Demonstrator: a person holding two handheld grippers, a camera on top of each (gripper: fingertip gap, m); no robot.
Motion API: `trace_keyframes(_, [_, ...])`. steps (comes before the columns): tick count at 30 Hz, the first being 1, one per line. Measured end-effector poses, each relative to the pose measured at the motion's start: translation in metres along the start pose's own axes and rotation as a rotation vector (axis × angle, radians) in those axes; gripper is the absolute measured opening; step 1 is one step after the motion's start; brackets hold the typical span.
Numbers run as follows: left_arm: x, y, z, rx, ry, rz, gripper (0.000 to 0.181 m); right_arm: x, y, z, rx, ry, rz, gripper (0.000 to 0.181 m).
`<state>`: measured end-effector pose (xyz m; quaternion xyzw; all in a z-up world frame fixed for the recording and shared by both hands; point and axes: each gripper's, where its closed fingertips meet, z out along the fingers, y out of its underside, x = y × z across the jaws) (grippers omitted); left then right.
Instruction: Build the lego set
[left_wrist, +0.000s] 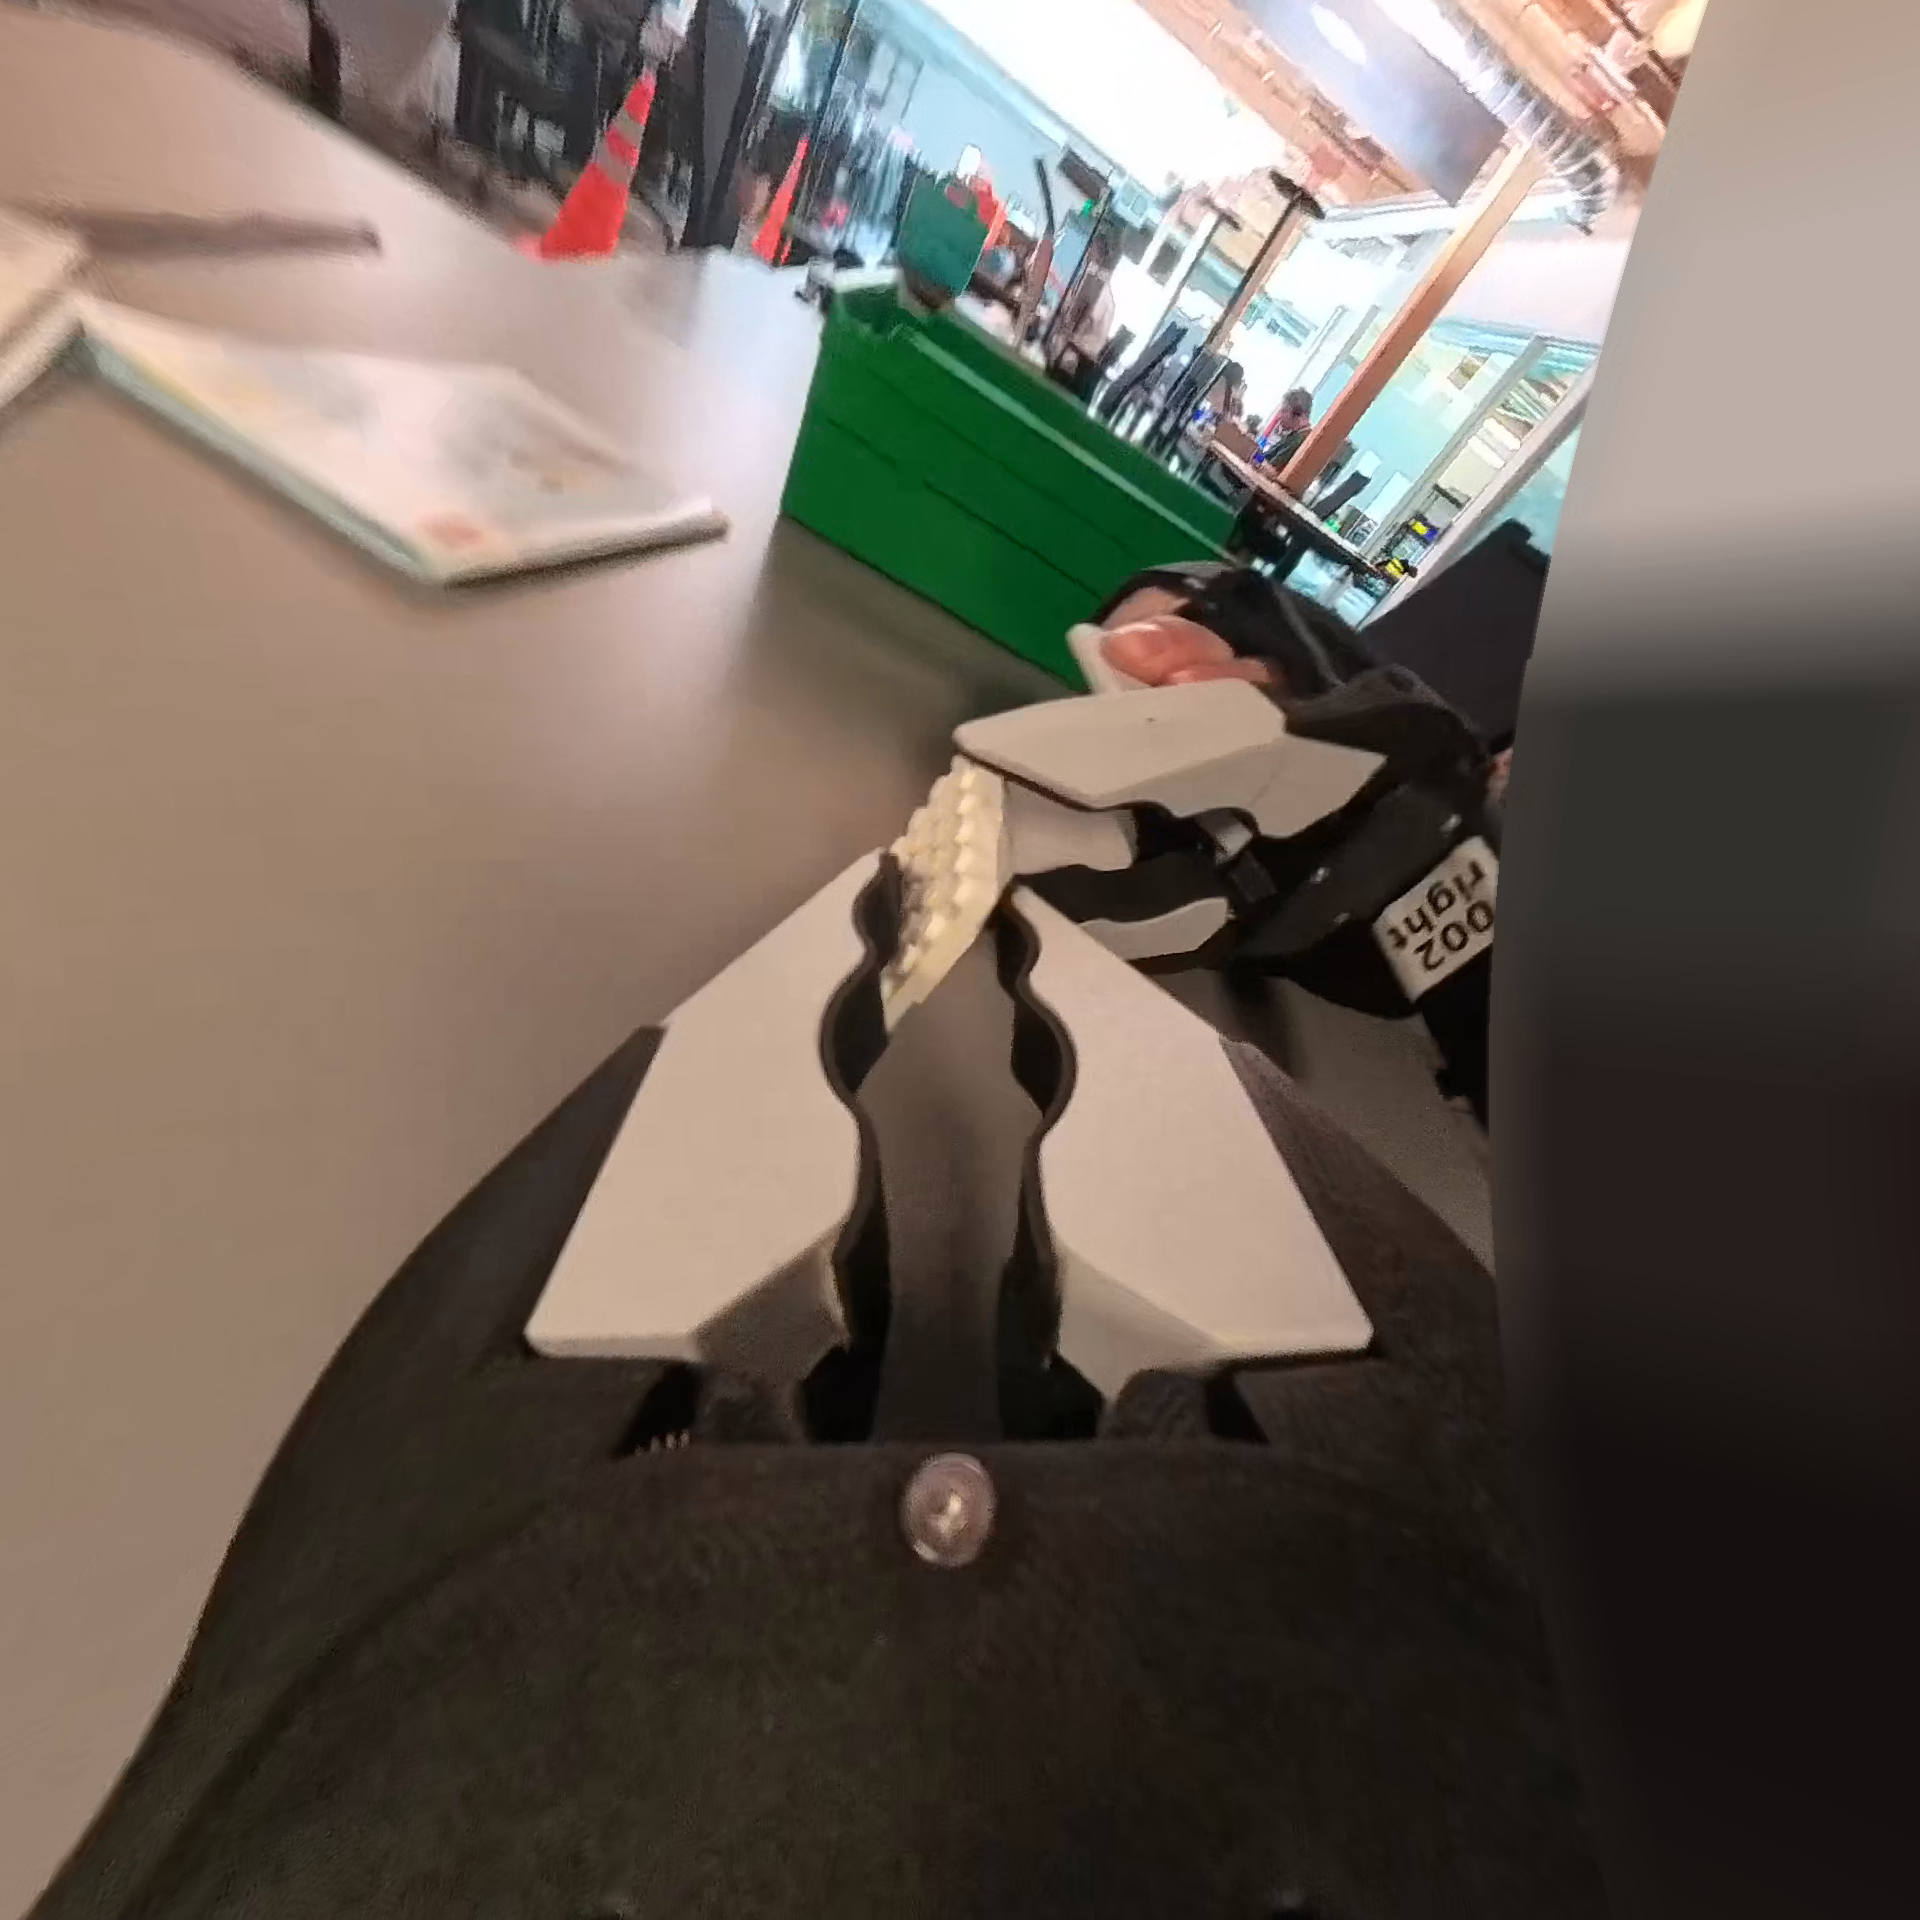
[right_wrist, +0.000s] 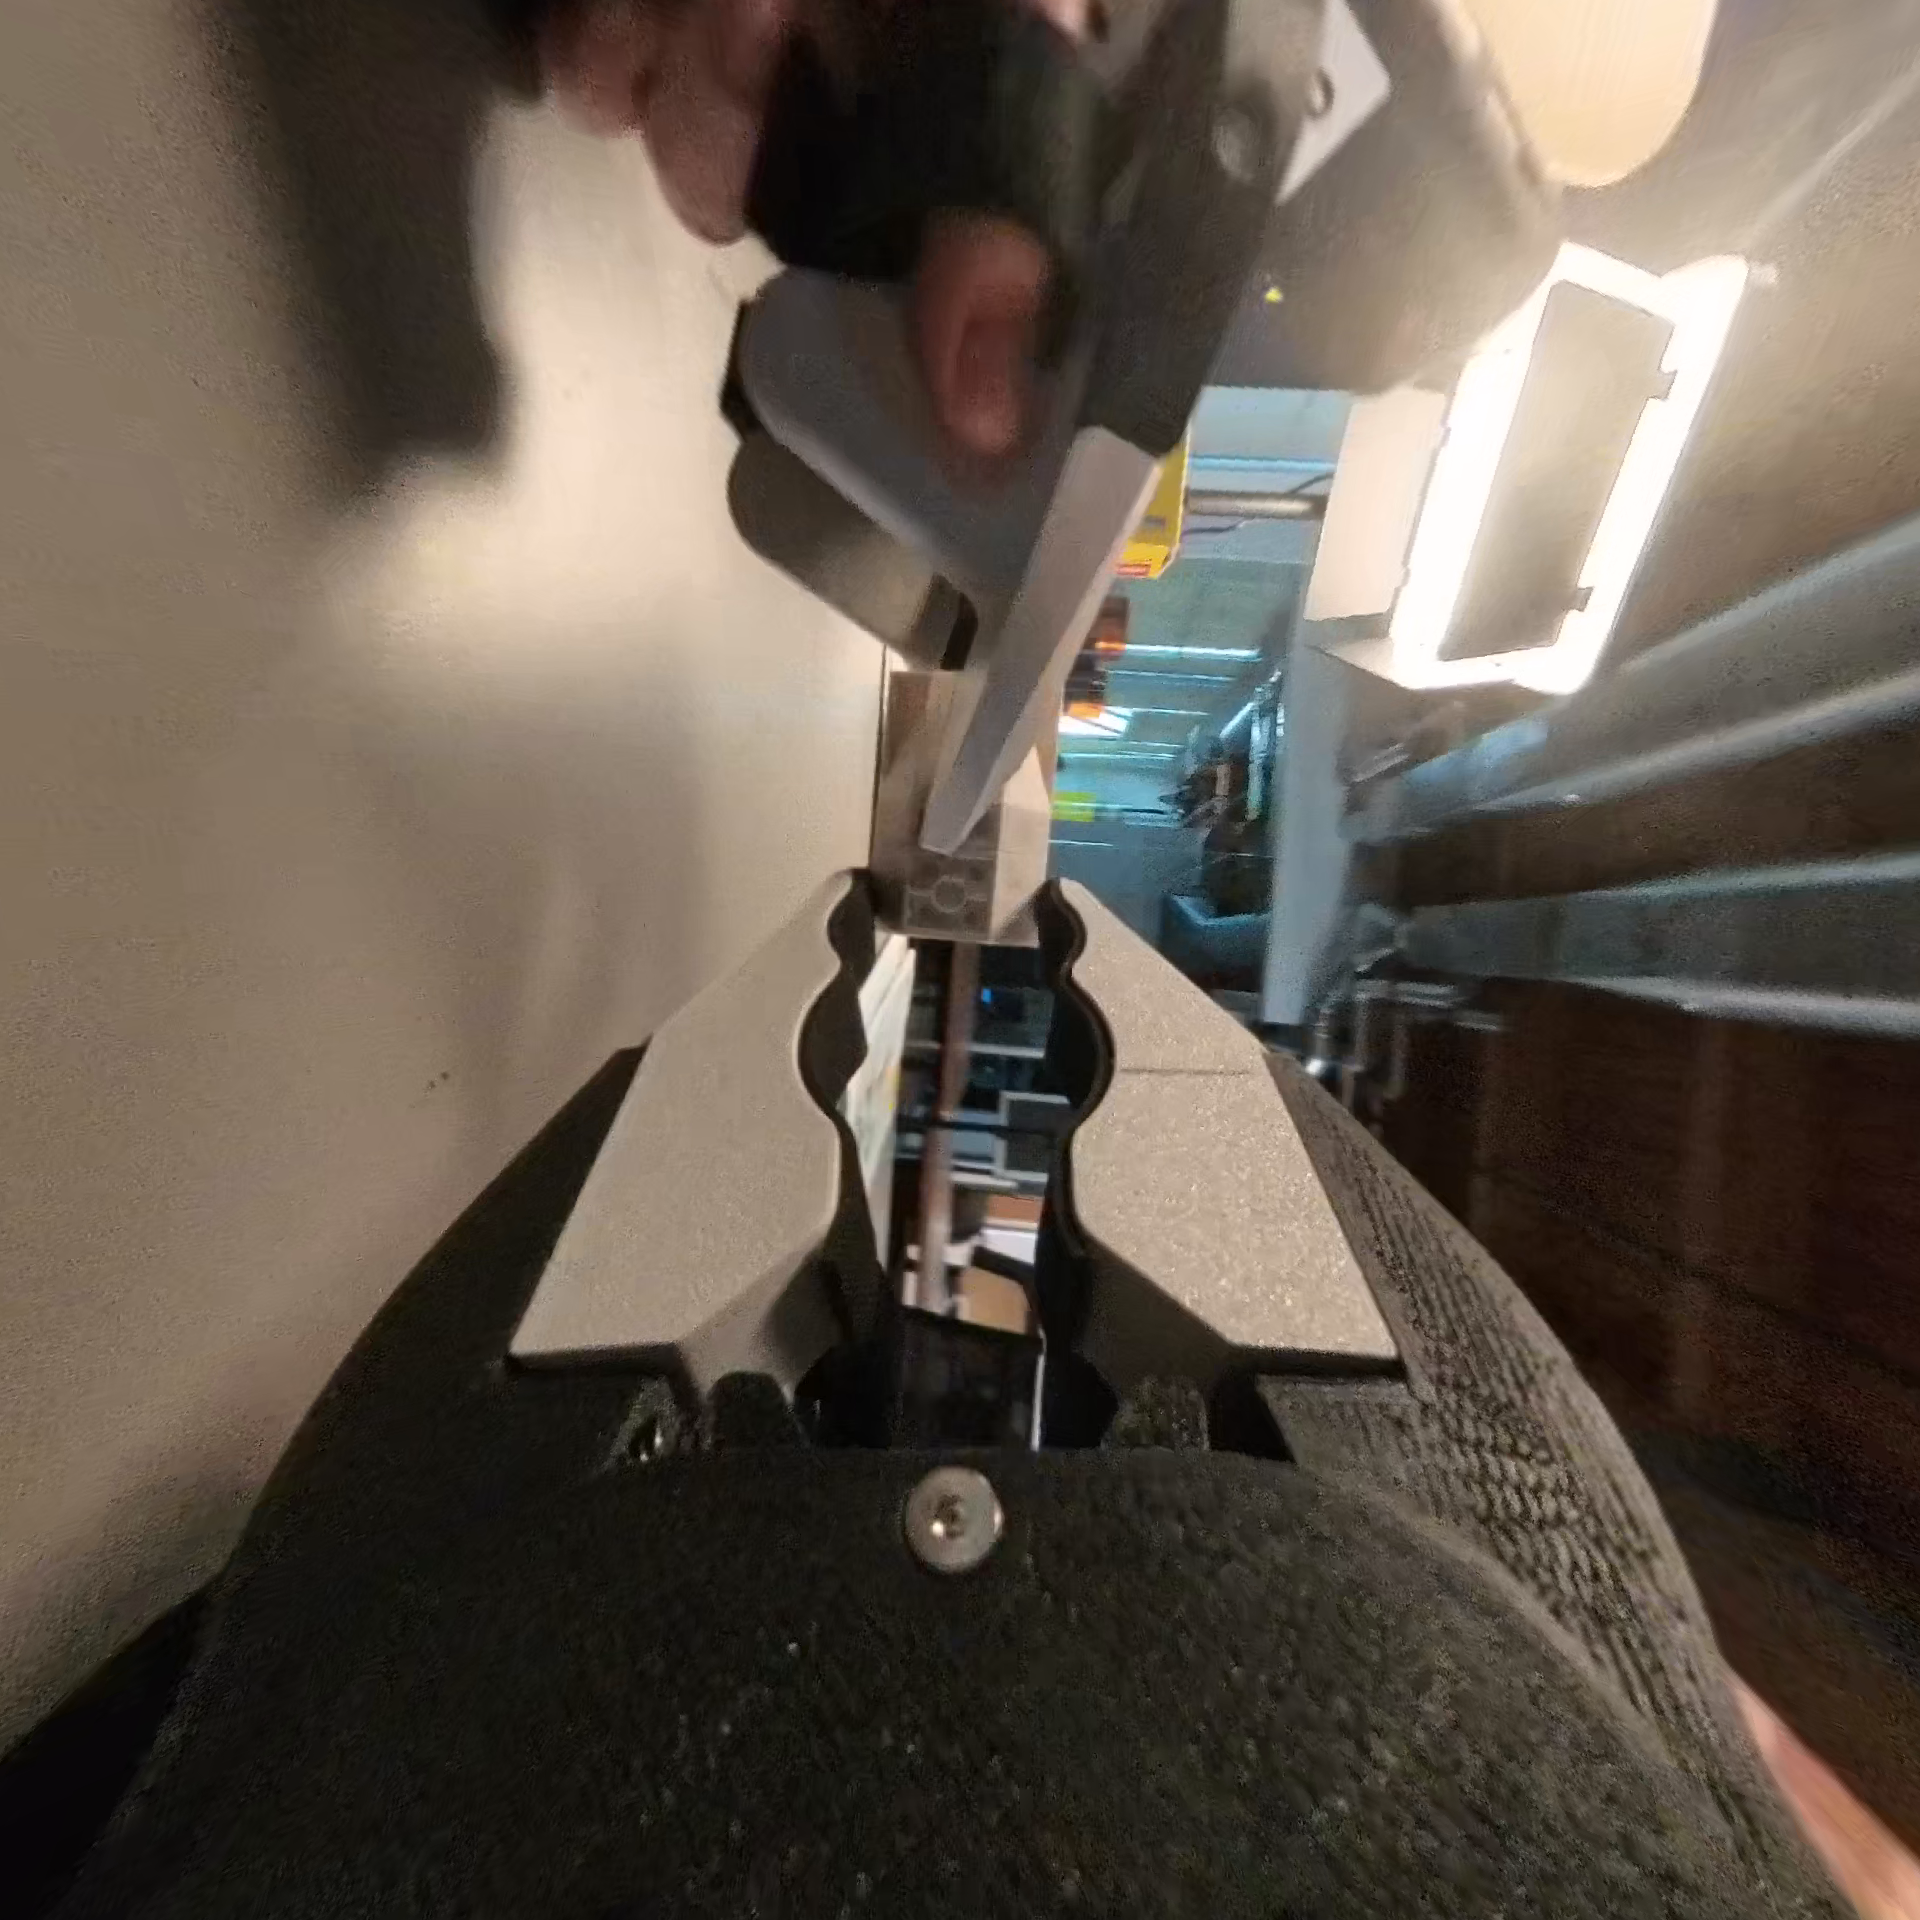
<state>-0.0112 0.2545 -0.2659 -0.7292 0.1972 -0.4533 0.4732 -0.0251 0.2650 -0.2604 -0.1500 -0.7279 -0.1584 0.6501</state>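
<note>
1. Left fingers (left_wrist: 940, 914): mine, clamped on one end of a white studded brick (left_wrist: 951, 873).
2. Right fingers (right_wrist: 956, 904): mine, clamped on its other end, above the tabletop (left_wrist: 364, 779).

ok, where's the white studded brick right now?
The white studded brick is held off the table, pinched between the left gripper and right gripper tips, in front of the green bin.

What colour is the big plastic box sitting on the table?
The big ribbed plastic box on the grey table is bright green. It shows best in the left wrist view.
</note>
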Motion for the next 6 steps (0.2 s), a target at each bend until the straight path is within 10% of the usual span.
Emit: trace_keyframes(6, [0.0024,-0.0031,0.0014,0.022,0.005,0.021,0.016,-0.0007,0.0008,-0.0013,0.008,-0.075,0.150,0.030])
